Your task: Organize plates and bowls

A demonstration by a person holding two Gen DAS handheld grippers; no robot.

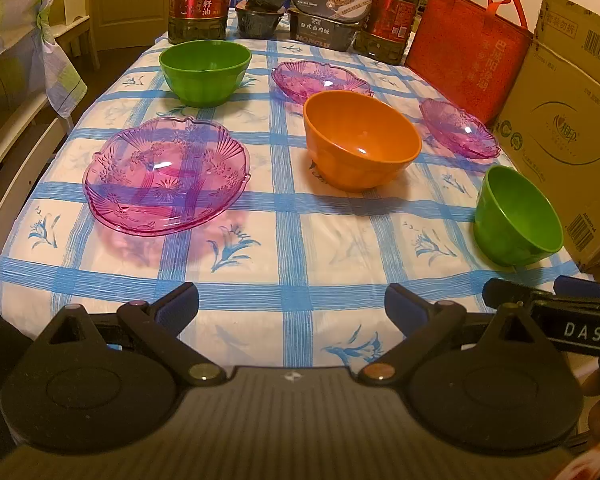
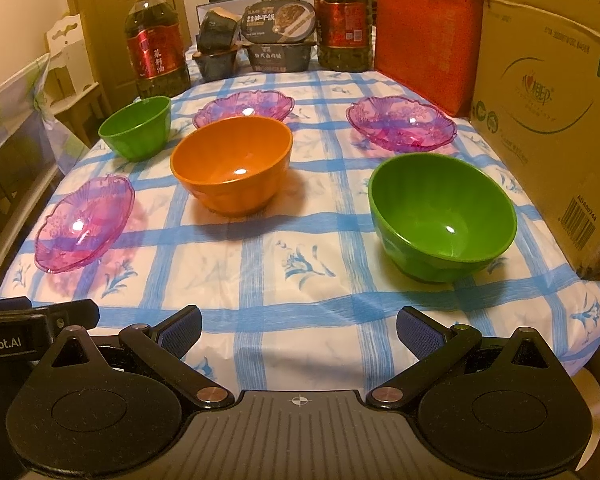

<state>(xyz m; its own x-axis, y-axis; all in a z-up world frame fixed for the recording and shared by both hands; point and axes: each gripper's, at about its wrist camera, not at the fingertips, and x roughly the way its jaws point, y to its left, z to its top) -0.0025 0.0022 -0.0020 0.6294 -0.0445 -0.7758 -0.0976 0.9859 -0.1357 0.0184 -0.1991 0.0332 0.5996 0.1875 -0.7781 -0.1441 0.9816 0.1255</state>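
Hovering at the table's near edge, the left gripper (image 1: 292,304) and right gripper (image 2: 299,326) both gape wide, holding nothing. Ahead of the right one sits a green bowl (image 2: 443,216); ahead-left of the left, a pink plate (image 1: 166,175), with an orange bowl (image 1: 361,145) beyond

On bench (image 2: 300,280): one bowl (image 2: 232,164) centre, one bowl (image 2: 444,216) near right, one bowl (image 2: 136,126) far left; plates (image 2: 86,222) near left, far centre, far right.

Three pink glass-look plates (image 2: 85,224) (image 2: 402,122) (image 2: 244,108), two green bowls (image 2: 442,216) (image 2: 135,127), one orange bowl (image 2: 232,164), two oil bottles (image 2: 156,56) (image 2: 342,20).
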